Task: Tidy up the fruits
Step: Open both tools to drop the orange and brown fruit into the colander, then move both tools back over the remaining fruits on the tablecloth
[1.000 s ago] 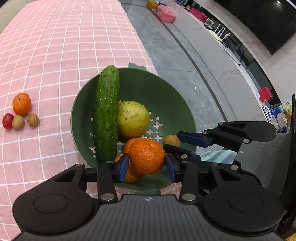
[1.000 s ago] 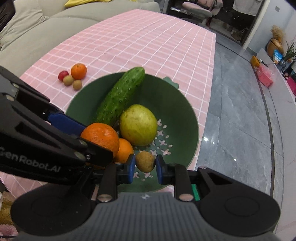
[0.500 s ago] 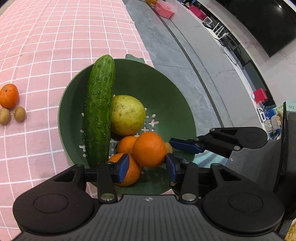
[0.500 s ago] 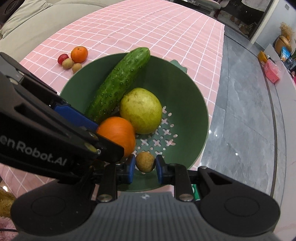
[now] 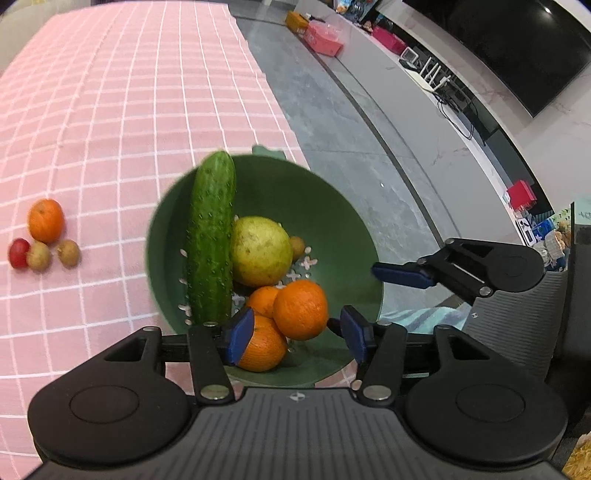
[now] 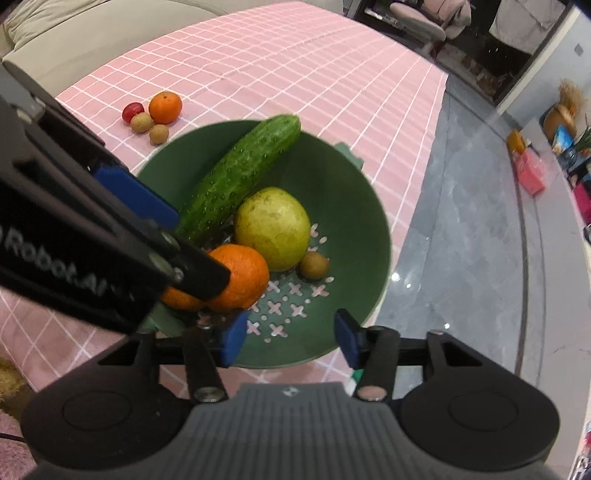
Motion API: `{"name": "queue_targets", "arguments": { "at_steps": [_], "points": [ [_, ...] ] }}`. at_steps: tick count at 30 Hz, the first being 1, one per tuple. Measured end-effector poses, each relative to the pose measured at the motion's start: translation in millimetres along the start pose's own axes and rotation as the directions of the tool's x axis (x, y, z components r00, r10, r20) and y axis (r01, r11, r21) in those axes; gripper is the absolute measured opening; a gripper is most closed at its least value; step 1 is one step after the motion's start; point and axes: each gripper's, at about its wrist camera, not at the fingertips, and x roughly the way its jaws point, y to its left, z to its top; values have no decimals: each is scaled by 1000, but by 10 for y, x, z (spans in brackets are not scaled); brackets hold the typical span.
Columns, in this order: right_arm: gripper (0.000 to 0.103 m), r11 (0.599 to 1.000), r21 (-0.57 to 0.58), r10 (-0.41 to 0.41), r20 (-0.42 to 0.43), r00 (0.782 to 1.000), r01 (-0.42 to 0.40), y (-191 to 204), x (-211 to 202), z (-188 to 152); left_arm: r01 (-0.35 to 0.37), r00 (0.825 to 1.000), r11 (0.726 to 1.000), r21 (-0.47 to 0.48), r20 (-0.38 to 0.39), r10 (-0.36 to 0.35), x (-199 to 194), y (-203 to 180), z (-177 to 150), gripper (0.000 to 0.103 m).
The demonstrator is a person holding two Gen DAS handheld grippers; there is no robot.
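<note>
A green colander bowl [image 5: 332, 221] [image 6: 343, 192] holds a cucumber [image 5: 210, 240] [image 6: 240, 177], a yellow-green pear [image 5: 260, 251] [image 6: 273, 229], three oranges, the top one [image 5: 301, 309] [image 6: 240, 277], and a small brown longan [image 6: 314, 264] [image 5: 297, 245]. My left gripper [image 5: 297, 334] is open just above the oranges, holding nothing. My right gripper [image 6: 288, 334] is open and empty over the bowl's near side. On the pink cloth lie an orange [image 5: 46, 220] [image 6: 165, 107], two longans [image 5: 68, 253] and a red fruit [image 5: 18, 253].
The bowl sits near the edge of the pink checked tablecloth [image 5: 110, 110]; grey floor [image 5: 351, 129] lies beyond it. A beige sofa [image 6: 92, 33] lies past the table's far side. The left gripper's body [image 6: 74, 229] crosses the right wrist view.
Both grippers opened. The left let its orange go onto the other oranges; the right dropped its longan beside the pear. Both drew back from the bowl.
</note>
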Motion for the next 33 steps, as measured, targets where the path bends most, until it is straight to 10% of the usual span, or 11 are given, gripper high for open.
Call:
{"name": "queue_targets", "arguments": {
  "at_steps": [12,33],
  "points": [
    [75,997,8,-76,165,983,75,142,-495,221,-117,971,993,16,212,111,-679,34,-6,64],
    [75,972,178,74,386,919,-153,864,-462,951,-281,850,916,-287,368,377,-1211,1134,-195,64]
  ]
}}
